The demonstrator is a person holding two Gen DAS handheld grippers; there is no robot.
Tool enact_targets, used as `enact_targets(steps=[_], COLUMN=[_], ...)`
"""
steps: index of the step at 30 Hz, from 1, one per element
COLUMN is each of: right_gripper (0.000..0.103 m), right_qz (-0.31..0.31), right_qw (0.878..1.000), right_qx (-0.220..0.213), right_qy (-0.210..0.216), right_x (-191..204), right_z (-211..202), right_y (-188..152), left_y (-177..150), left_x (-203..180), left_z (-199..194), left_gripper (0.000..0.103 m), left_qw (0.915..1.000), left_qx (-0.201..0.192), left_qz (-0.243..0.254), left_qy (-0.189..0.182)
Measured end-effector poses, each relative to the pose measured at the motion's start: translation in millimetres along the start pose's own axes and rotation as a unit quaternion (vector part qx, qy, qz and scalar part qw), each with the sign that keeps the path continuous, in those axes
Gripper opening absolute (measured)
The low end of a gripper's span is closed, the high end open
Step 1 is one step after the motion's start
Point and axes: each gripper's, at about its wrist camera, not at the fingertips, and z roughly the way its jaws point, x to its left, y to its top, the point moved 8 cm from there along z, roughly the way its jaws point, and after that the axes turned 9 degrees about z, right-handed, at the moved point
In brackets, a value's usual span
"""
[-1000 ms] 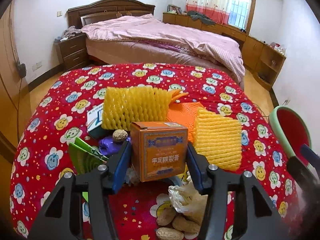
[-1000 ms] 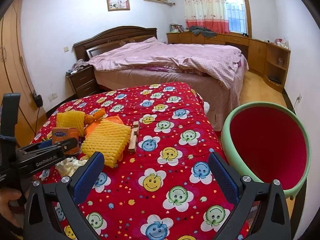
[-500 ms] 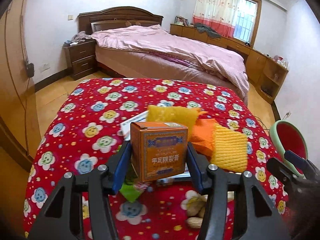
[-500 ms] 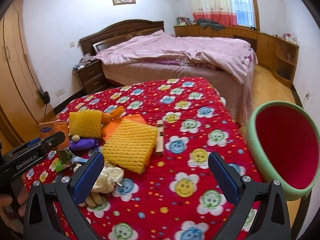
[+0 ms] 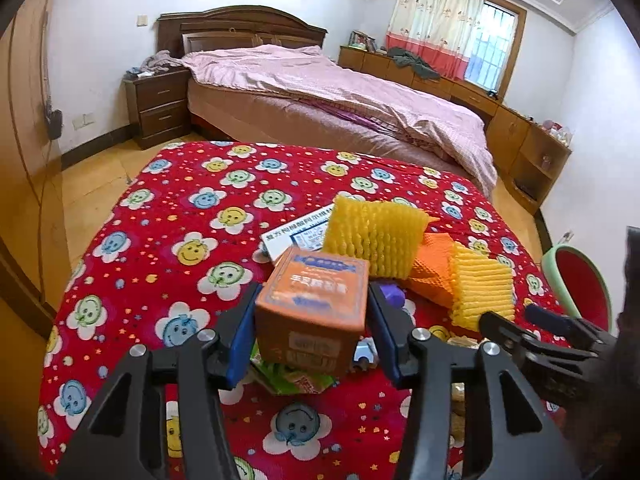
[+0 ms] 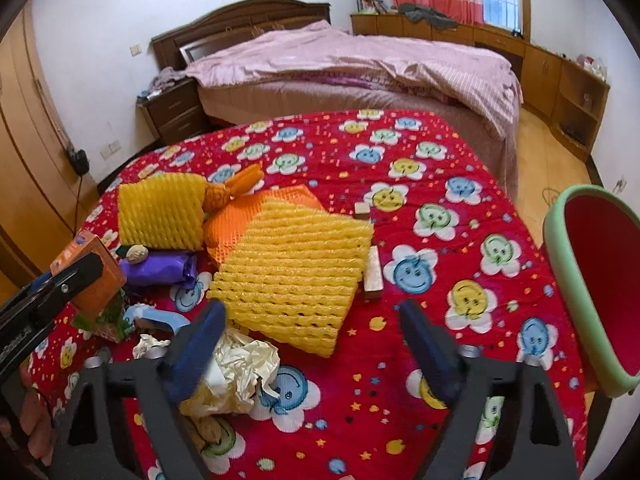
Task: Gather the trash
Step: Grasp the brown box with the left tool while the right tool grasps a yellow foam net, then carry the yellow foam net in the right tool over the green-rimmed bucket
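left gripper [image 5: 312, 334] jaws clamp orange box [image 5: 316, 312], chinese print blurred; right gripper [image 6: 312, 344] jaws closing, empty.

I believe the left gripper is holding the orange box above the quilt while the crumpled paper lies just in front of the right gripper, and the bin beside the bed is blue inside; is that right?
Nearly. The bin is red inside with a pale green rim, not blue, as the right wrist view shows. The rest stands: the left gripper holds the orange box above the quilt, and the crumpled paper lies just in front of the right gripper, whose jaws are closing with nothing gripped.
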Motion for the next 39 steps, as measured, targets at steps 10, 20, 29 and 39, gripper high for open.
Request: enact_targets(steps=[10,20,29,39], right_gripper=[0.020,0.016,0.016,0.016], right_qz=[0.018,0.002,-0.008,0.008], right_qw=[1.000,0.999,0.996,0.993], right_qx=[0.009,-0.038,-0.077,-0.117], right_qy=[0.015,0.030,0.042,0.013], right_x=[3.6,8.2,6.6,-24.4], right_z=[-2.0,-43.7,-85.1,-125.3], right_y=[-5.1,-3.2,0.8,6.9], left_y=[2.4,4.9,12.0,28.7], left_x=[-4.1,-8.3,-26.4,-64.9], left_z=[2.6,-25.5,-52.6,-67.6], left_gripper=[0.051,0.051,0.051,0.051], left_qw=[0.9995,0.9994,0.9988,0.9970], left_qx=[-0.002,-0.020,-0.031,-0.032], left_qz=[0.009,-0.002,0.008,0.029], left_qy=[-0.029,-0.029,-0.037,-0.064])
